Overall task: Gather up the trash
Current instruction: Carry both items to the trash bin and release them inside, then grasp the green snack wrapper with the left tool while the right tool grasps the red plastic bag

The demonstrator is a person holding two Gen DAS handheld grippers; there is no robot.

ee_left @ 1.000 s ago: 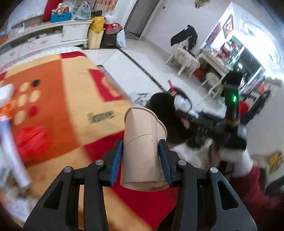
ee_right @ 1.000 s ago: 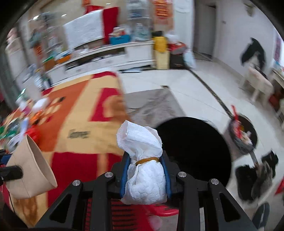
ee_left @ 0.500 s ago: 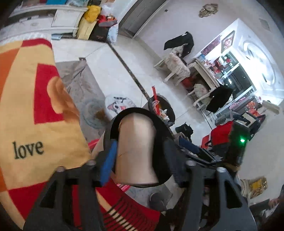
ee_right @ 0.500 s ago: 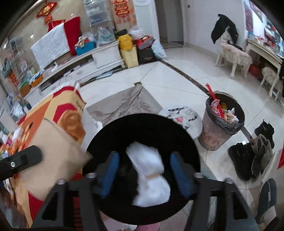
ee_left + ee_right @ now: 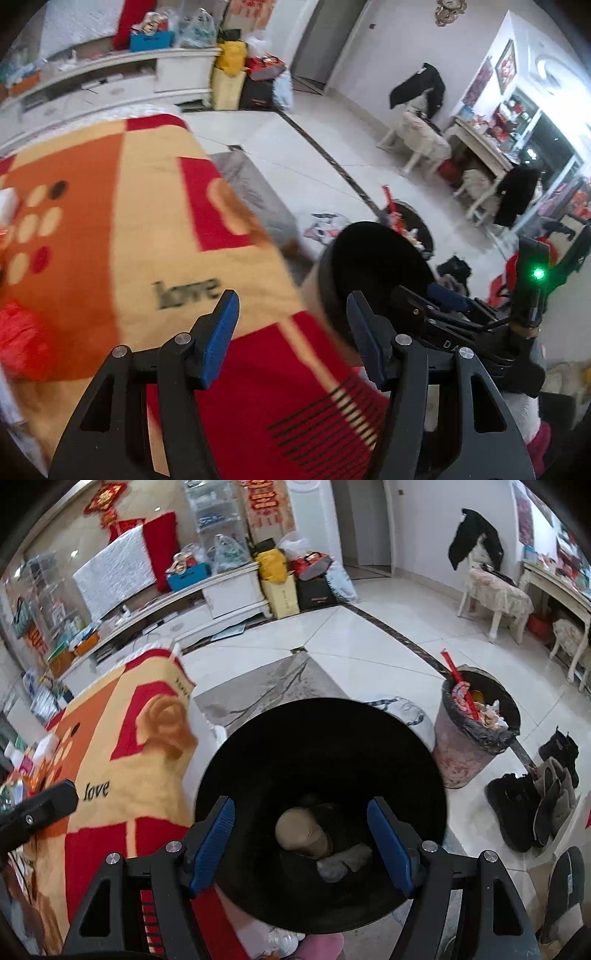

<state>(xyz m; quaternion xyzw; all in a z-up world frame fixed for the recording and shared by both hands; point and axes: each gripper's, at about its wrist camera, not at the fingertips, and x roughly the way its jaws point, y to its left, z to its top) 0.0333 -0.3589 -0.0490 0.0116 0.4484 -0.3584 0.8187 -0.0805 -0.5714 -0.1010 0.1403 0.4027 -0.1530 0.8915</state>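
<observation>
A black trash bin (image 5: 321,753) stands beside the blanket-covered table. Inside it lie a tan paper cup (image 5: 301,829) and a crumpled white tissue (image 5: 341,862). My right gripper (image 5: 301,843) is open and empty, held directly above the bin's mouth. My left gripper (image 5: 291,334) is open and empty over the red and orange "love" blanket (image 5: 129,229), with the bin (image 5: 373,266) just past its right finger. The right gripper's body shows in the left wrist view (image 5: 461,325) over the bin.
A second, full bin with a black liner (image 5: 476,723) stands on the tiled floor to the right, with boots (image 5: 535,801) beside it. A red object (image 5: 18,339) lies on the blanket at the left. Chairs and a side table stand at the far right.
Both grippers have opened. The paper cup left my left gripper and the tissue left my right gripper; both now lie in the black bin. My left gripper has swung back over the blanket.
</observation>
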